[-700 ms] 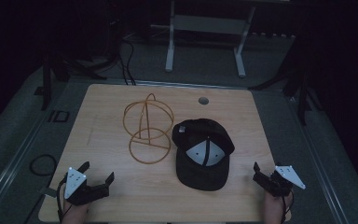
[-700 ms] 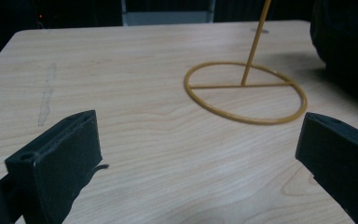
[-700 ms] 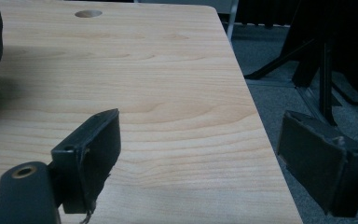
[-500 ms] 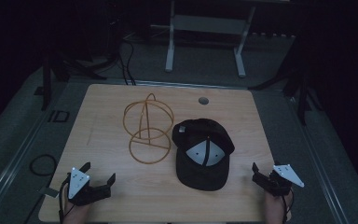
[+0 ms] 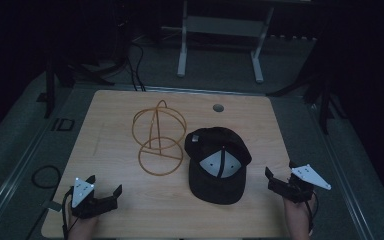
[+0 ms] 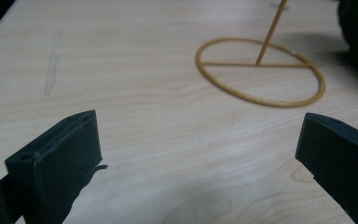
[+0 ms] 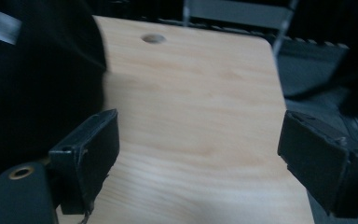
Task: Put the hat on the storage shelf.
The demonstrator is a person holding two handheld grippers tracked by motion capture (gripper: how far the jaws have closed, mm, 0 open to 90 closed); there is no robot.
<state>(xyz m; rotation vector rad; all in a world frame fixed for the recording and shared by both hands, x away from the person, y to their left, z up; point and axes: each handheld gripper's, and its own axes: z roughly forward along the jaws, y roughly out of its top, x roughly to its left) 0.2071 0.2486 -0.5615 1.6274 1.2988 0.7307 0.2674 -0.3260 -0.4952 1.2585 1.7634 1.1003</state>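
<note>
A black cap (image 5: 217, 165) with a grey underside panel lies on the wooden table (image 5: 115, 115), right of centre. Left of it stands a gold wire stand (image 5: 157, 137) with a ring base. My left gripper (image 5: 105, 185) rests open near the front left corner, well short of the stand. In the left gripper view its jaws (image 6: 198, 140) are wide apart and hold nothing, and beyond them I see the stand's ring base (image 6: 261, 72). My right gripper (image 5: 280, 170) is open at the front right edge, just right of the cap's brim. The cap (image 7: 37, 84) lies left of its gap (image 7: 200, 149).
A round cable hole (image 5: 218, 107) sits near the table's far edge, also seen as the hole (image 7: 153, 38) in the right gripper view. A white metal frame (image 5: 220, 30) stands on the floor behind. A cable loop (image 5: 45, 176) lies on the floor at the left.
Both grippers have shifted only slightly near the front edge and stay open. The cap and the wire stand have not moved.
</note>
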